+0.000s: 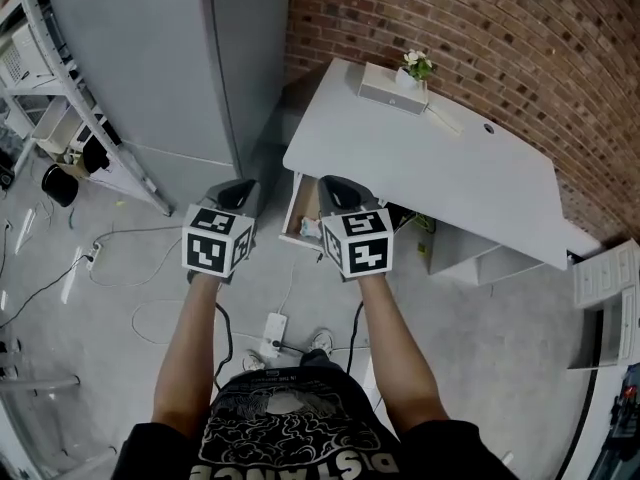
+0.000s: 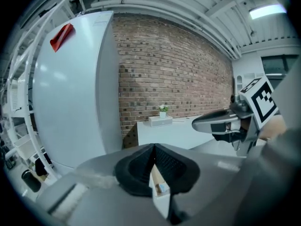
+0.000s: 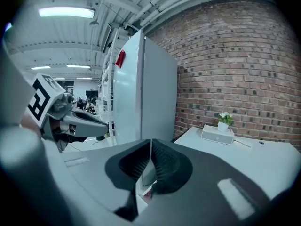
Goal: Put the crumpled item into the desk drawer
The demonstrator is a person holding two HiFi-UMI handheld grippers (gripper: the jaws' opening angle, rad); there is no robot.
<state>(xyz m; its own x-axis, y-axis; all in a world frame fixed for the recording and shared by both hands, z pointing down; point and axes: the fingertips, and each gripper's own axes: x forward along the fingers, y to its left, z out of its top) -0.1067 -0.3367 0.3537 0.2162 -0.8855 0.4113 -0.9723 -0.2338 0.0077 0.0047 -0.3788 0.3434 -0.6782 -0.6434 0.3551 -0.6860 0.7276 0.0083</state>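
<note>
1. A white desk (image 1: 430, 168) is standing against the brick wall (image 1: 450, 28).
2. Its drawer (image 1: 301, 204) is hanging open from the desk's near edge, by the left corner.
3. The left gripper (image 2: 154, 149) and right gripper (image 3: 150, 144) are hovering over it, each with jaws pressed together and empty.
4. The crumpled item (image 1: 309, 230) is lying at the drawer's near end, too small to tell its long axis or heading.

1. Against brick wall (image 1: 480, 28): desk (image 1: 450, 178), with box (image 1: 392, 92) and plant (image 1: 417, 64) on far edge.
2. Left of desk: tall cabinet (image 1: 150, 58).
3. Under desk's left end: open drawer (image 1: 292, 213), crumpled item (image 1: 309, 230) inside.
4. On floor (image 1: 120, 298) nearer: power strip (image 1: 272, 330).
</note>
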